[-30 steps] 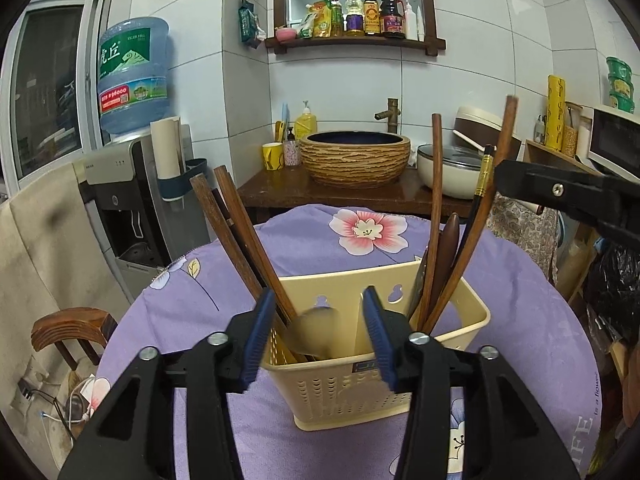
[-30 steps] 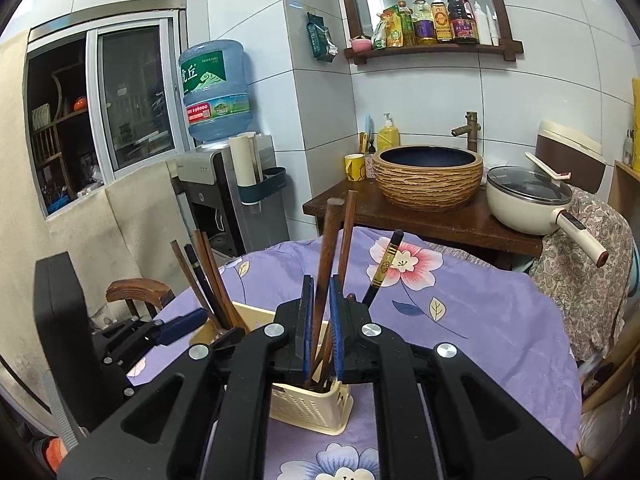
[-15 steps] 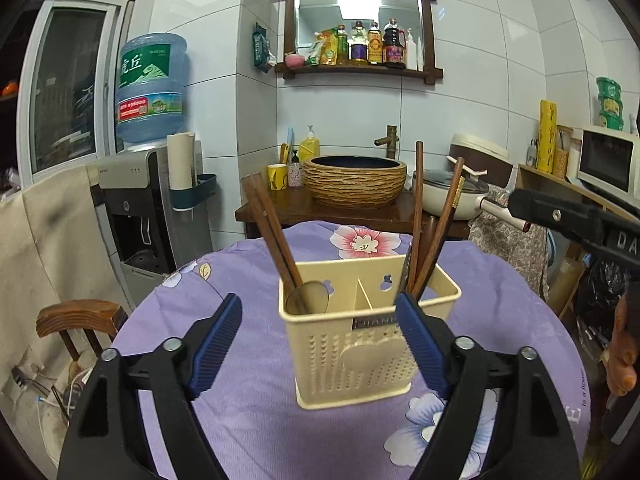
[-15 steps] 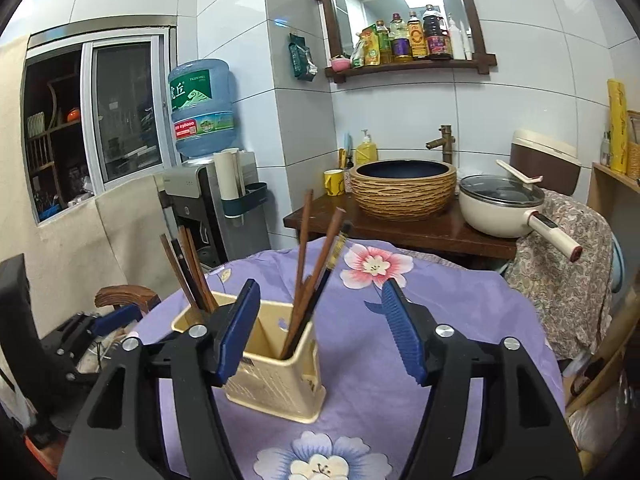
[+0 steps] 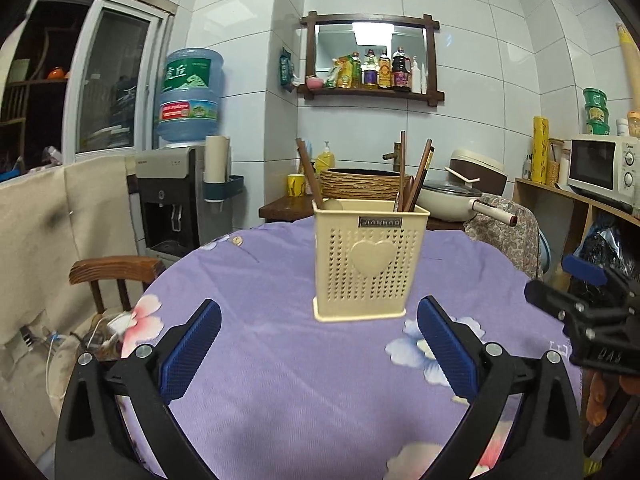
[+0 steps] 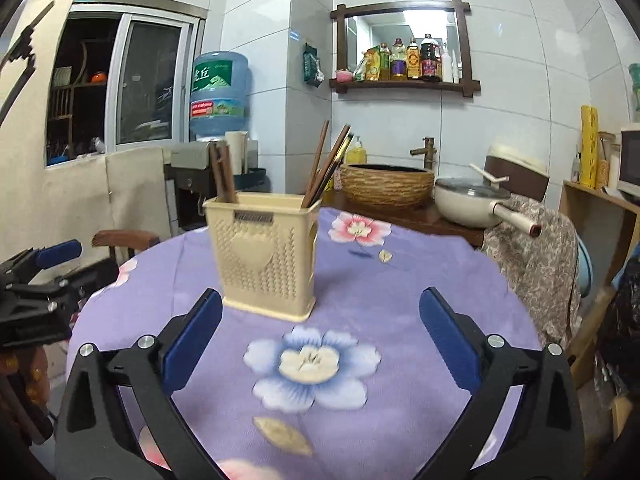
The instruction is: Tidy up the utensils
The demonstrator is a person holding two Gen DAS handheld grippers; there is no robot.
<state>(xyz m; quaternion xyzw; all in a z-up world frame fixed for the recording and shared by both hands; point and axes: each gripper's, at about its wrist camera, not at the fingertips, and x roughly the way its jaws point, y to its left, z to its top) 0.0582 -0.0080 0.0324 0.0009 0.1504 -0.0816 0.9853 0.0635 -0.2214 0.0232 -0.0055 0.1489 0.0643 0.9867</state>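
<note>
Both claws have let go and backed off since a second ago: right claw [image 6: 320,334] was clamped on a stick in the holder, now spread wide and empty; left claw [image 5: 318,344] likewise wide, empty. Utensil holder [image 5: 370,258] stands upright mid-surface [image 5: 280,380], well ahead of both claws, chopsticks [image 5: 414,178] inside. Looks like sorting is finished.

Left gripper [image 5: 318,326] is wide open and empty, hovering over the purple tablecloth [image 5: 280,380]. Cream holder [image 5: 369,262] stands upright just ahead with chopsticks [image 5: 414,178] poking out. Right gripper [image 5: 580,304] is off to the side.
</note>
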